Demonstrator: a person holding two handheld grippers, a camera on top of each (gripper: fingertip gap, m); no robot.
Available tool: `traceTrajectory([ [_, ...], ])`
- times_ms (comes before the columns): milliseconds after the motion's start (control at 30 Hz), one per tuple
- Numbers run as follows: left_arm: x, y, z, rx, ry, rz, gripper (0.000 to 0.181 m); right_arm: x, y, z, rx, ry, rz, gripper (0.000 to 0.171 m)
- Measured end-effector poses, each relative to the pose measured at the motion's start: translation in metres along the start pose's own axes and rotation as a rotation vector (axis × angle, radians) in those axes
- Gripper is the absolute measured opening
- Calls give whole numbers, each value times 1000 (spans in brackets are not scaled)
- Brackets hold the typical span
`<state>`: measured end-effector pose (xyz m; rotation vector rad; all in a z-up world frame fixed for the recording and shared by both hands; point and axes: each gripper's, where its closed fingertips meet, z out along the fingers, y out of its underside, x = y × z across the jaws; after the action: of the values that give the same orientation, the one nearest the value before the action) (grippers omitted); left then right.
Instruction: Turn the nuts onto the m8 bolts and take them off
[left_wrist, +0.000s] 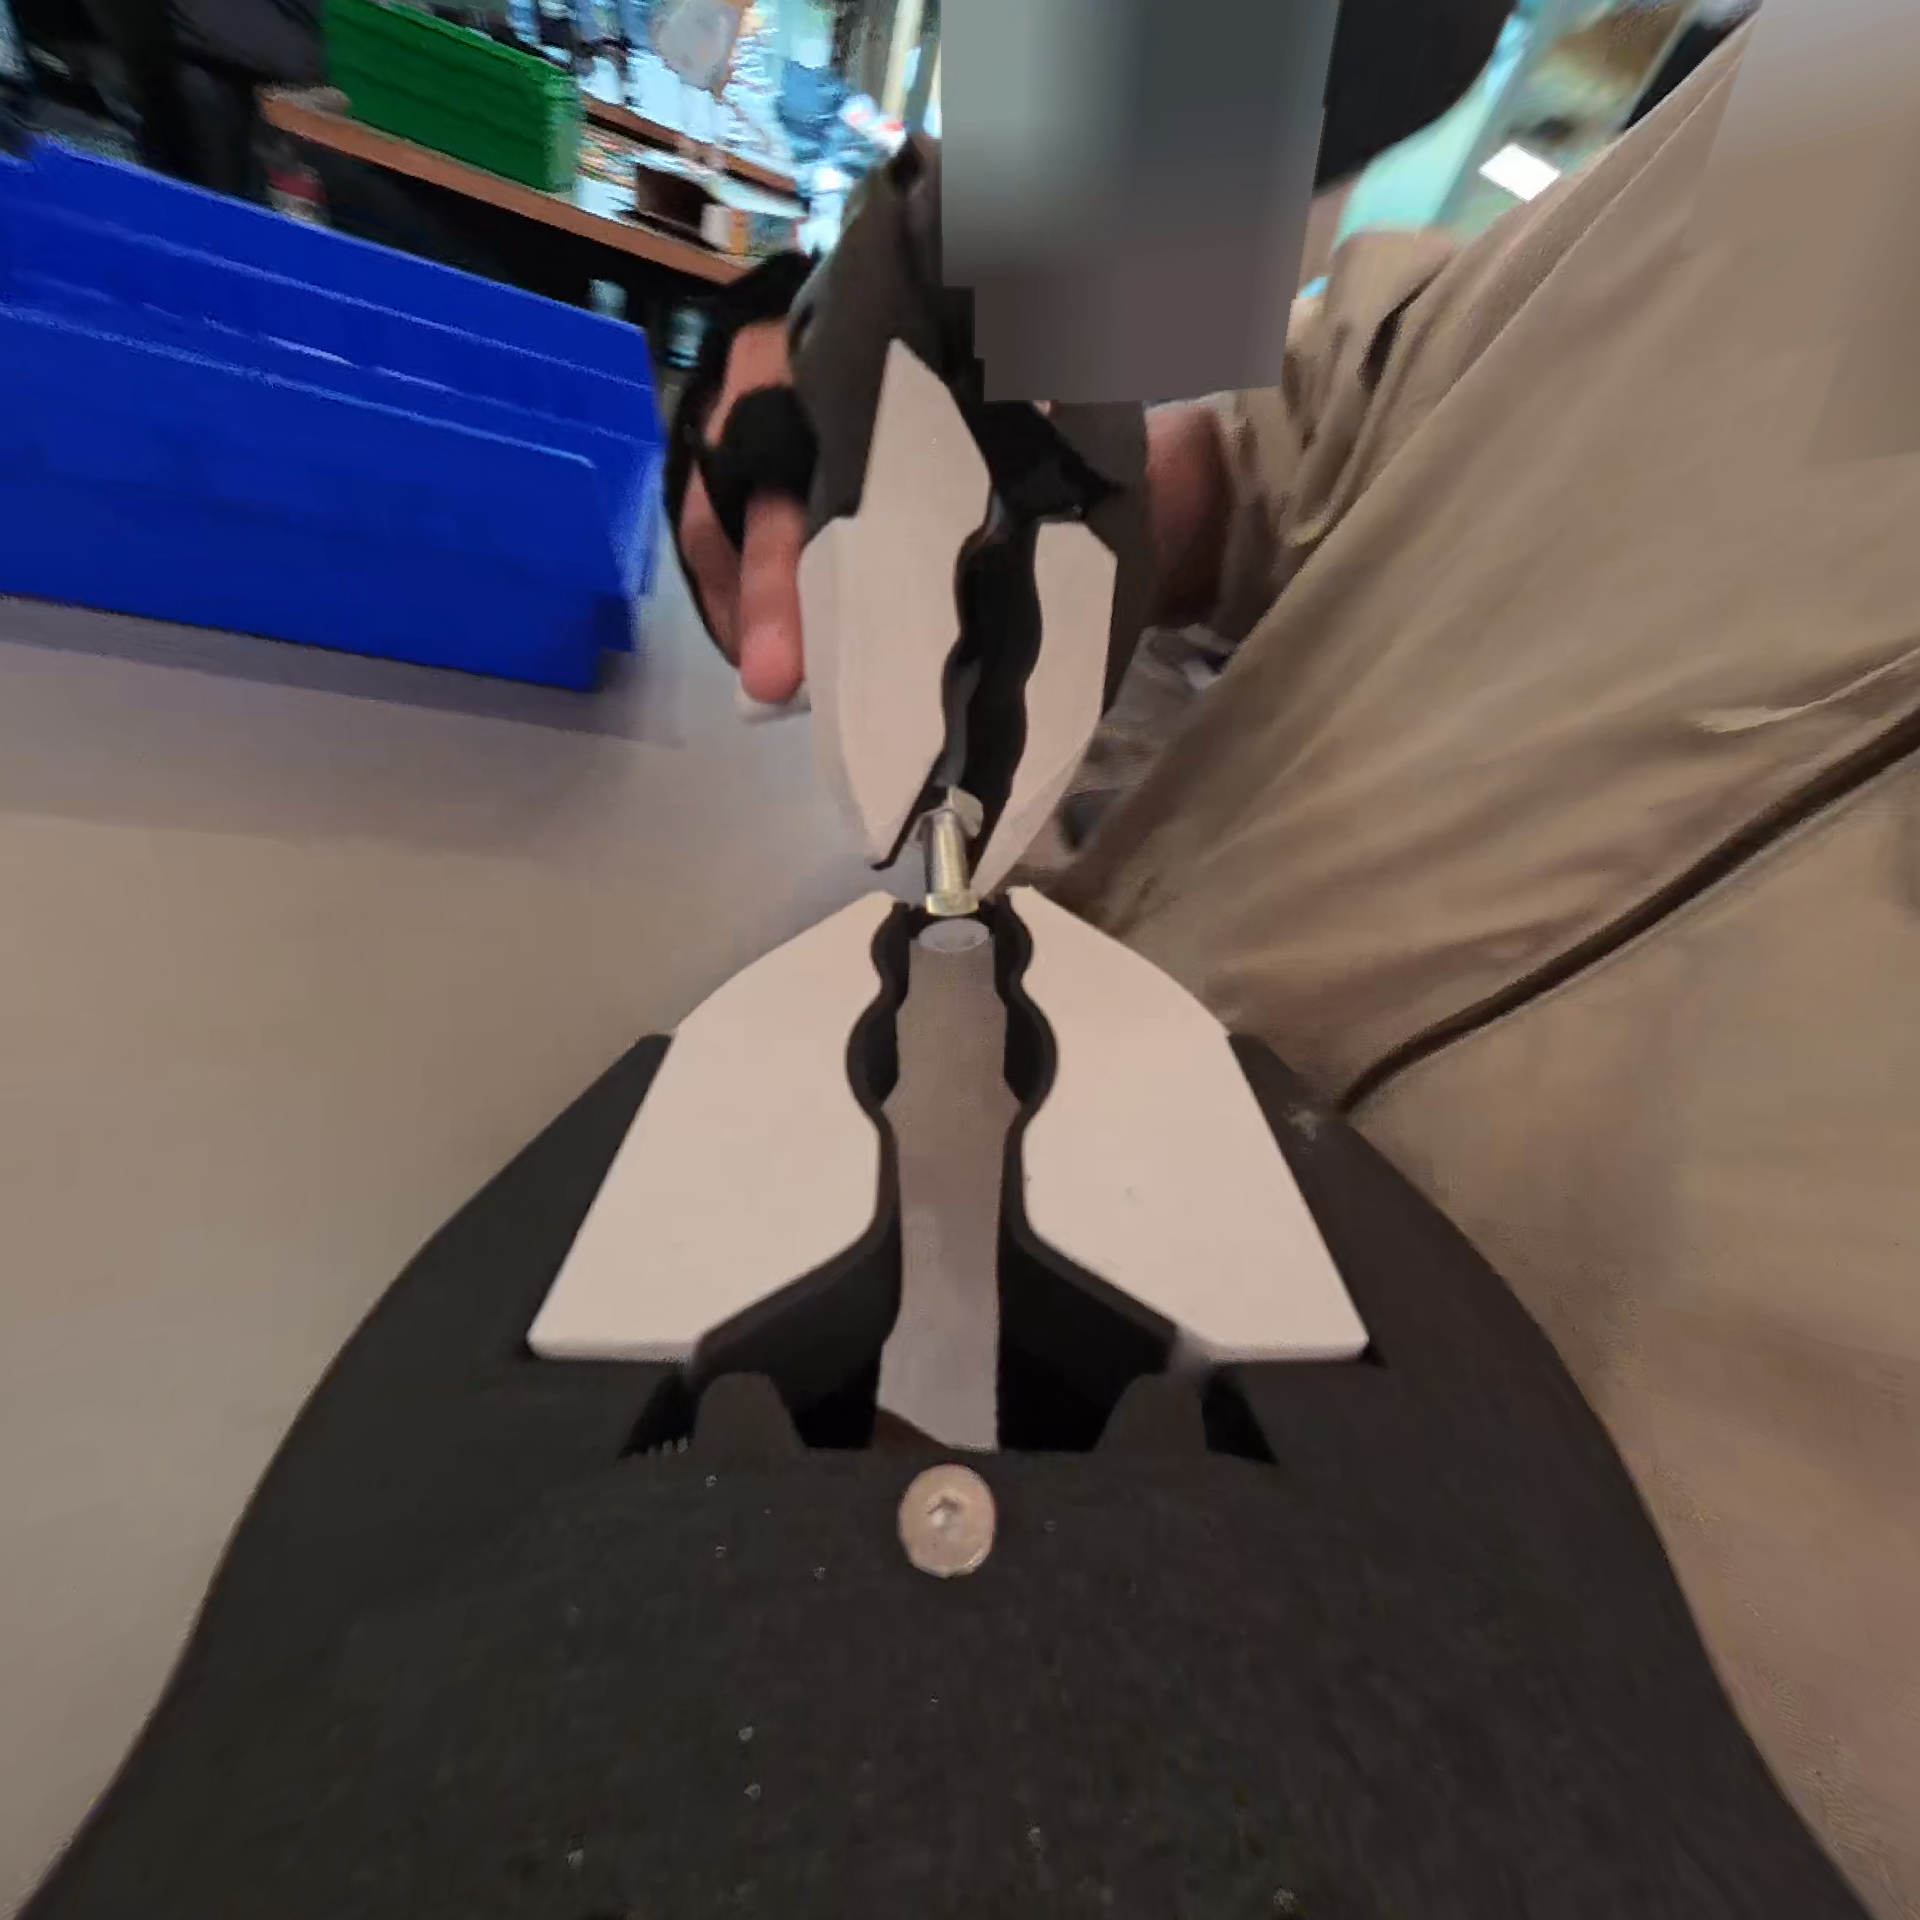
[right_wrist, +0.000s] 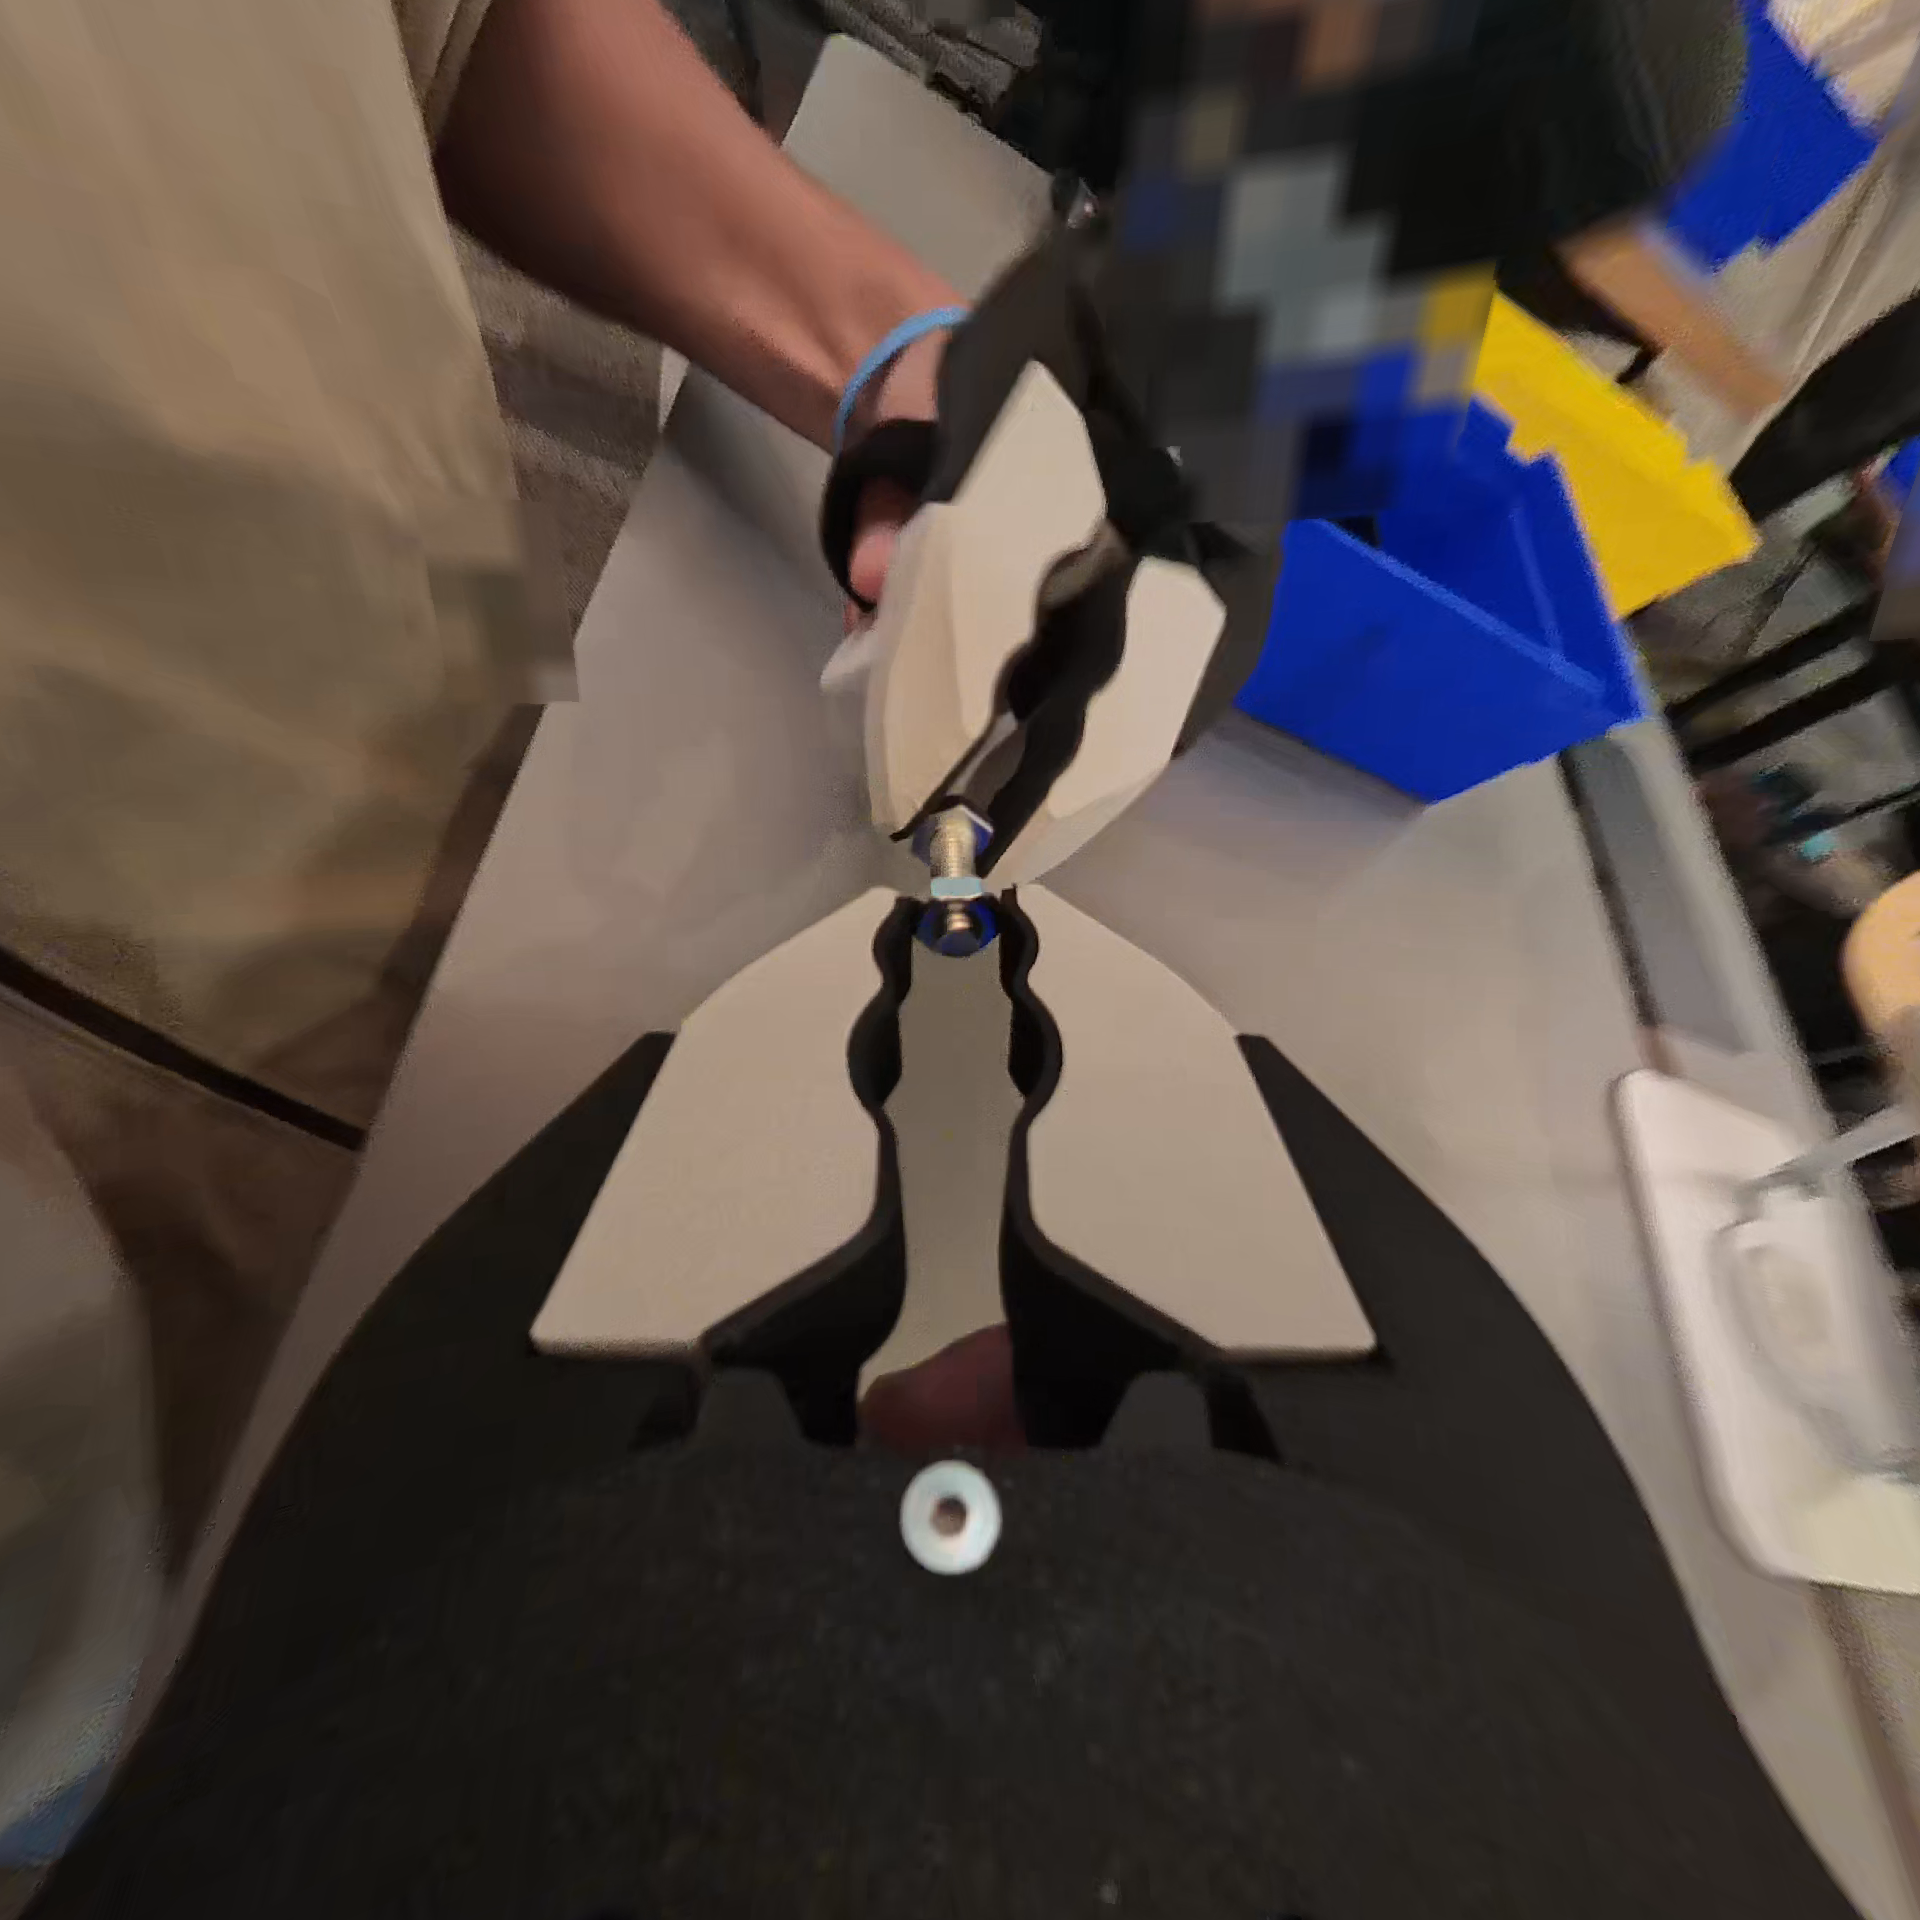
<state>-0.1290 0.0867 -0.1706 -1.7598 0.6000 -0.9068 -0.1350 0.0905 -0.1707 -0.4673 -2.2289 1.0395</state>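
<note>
Your bolt (right_wrist: 948, 847) sits at frame centre, its head pinched in the left gripper (right_wrist: 951, 831), while the right gripper (right_wrist: 951, 909) is closed on the nut (right_wrist: 954, 889) threaded on its shank. No writing is legible. Below lies a pale table (left_wrist: 312, 935); blue bins (left_wrist: 312, 457) stand at ten o'clock.

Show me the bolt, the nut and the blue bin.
bolt (right_wrist: 951, 854): right wrist view, threaded shaft.
nut (right_wrist: 956, 888): right wrist view, side face.
blue bin (left_wrist: 312, 468): left wrist view, side wall.
</note>
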Motion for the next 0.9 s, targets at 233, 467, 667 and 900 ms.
traceTrajectory([
  [233, -13, 4, 2, -235, -405, 502, 15, -5, 5, 2, 157, -305, 728, 16],
  [467, -14, 6, 3, -252, -439, 505, 15, -7, 7, 1, 219, -354, 804, 24],
  [667, -7, 5, -1, -26, -99, 15, 15, 8, 6, -9, 27, 126, -43, 43],
  [900, 2, 9, 1, 47, 167, -220, 15, -3, -4, 1, -29, 167, -410, 29],
])
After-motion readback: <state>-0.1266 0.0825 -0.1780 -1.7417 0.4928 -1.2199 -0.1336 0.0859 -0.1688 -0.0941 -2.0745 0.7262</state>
